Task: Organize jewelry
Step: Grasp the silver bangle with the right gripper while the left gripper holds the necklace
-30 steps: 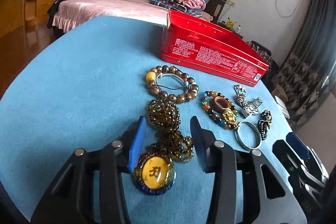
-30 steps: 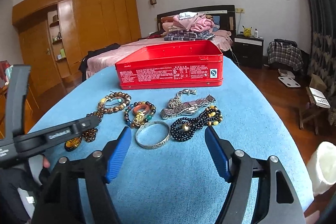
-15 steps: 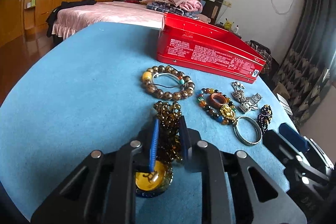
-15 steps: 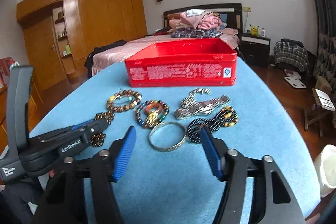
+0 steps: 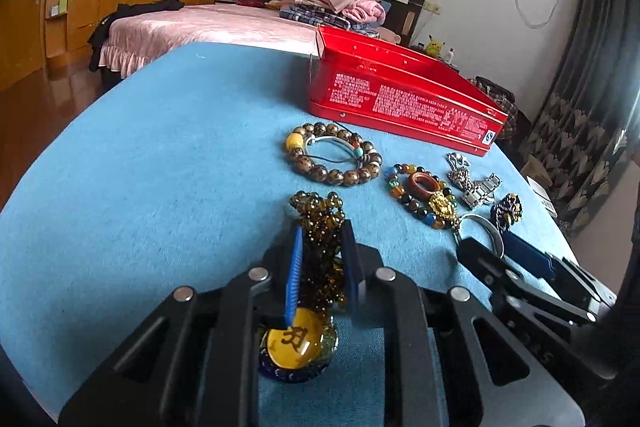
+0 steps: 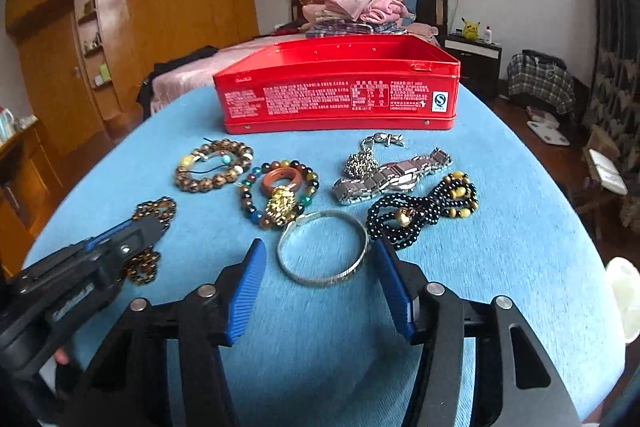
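While the left gripper (image 5: 320, 259) pinches the amber bead necklace (image 5: 320, 227), the right gripper (image 6: 320, 291) hangs spread around the silver bangle (image 6: 323, 249).

Near the left edge of the blue tablecloth (image 5: 160, 167), the necklace lies bunched, its yellow pendant (image 5: 296, 347) close under the claw. Loose strung beads will likely sag and swing, with the pendant as the heavy end, so a pinch on the thick bunch seems sound. By contrast the bangle looks stiff, smooth and probably slippery; gripping across its rim suits it. Cloth should keep pieces from sliding. Farther off sits the open red tin (image 6: 340, 95), with a bed (image 5: 208, 23) and wooden wardrobes (image 6: 140, 27) in the room beyond.
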Demonstrator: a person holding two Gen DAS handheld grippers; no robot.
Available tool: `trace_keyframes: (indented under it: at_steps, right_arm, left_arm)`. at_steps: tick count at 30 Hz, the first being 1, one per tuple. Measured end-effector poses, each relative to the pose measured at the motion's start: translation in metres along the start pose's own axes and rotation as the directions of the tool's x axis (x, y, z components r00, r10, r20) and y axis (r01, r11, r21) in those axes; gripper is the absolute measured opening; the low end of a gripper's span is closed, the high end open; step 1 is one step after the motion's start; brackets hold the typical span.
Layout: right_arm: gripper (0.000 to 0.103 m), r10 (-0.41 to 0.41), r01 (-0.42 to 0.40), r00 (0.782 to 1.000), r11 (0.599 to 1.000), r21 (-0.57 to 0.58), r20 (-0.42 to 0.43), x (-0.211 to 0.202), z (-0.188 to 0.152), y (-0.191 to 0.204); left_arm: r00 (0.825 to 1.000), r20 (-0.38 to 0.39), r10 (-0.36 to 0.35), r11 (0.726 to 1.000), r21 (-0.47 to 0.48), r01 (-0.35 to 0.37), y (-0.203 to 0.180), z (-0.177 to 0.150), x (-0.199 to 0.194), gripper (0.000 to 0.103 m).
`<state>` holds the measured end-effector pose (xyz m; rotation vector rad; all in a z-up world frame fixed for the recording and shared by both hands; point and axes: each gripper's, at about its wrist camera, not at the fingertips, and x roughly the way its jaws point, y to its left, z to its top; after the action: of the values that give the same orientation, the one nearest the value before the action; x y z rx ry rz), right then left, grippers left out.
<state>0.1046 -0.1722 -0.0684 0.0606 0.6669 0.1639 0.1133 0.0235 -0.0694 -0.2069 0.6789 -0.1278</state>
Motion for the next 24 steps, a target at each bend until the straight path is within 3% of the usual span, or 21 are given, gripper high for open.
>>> trace_keyframes:
  at_steps: [4, 7, 14, 24]
  right_arm:
    - [0.056, -0.029, 0.029, 1.000, 0.999, -0.028, -0.003, 0.002, 0.000, 0.004]
    - [0.050, -0.029, 0.030, 1.000, 0.999, -0.031, 0.003, 0.002, -0.001, 0.005]
    - [0.048, 0.000, 0.001, 1.000, 1.000, -0.027, 0.009, -0.002, -0.002, 0.002]
    - [0.048, 0.013, -0.013, 0.998, 1.000, 0.004, 0.067, -0.025, 0.010, -0.017]
  left_arm:
    - [1.000, -0.003, -0.007, 1.000, -0.005, 0.007, 0.001, -0.002, 0.002, 0.023]
    - [1.000, 0.004, -0.001, 1.000, 0.007, 0.001, -0.002, -0.004, 0.002, 0.023]
    - [0.999, 0.037, 0.020, 0.999, 0.039, -0.022, -0.007, -0.009, -0.001, 0.018]
    - [0.996, 0.091, -0.008, 1.000, 0.020, 0.006, -0.013, 0.003, -0.013, 0.018]
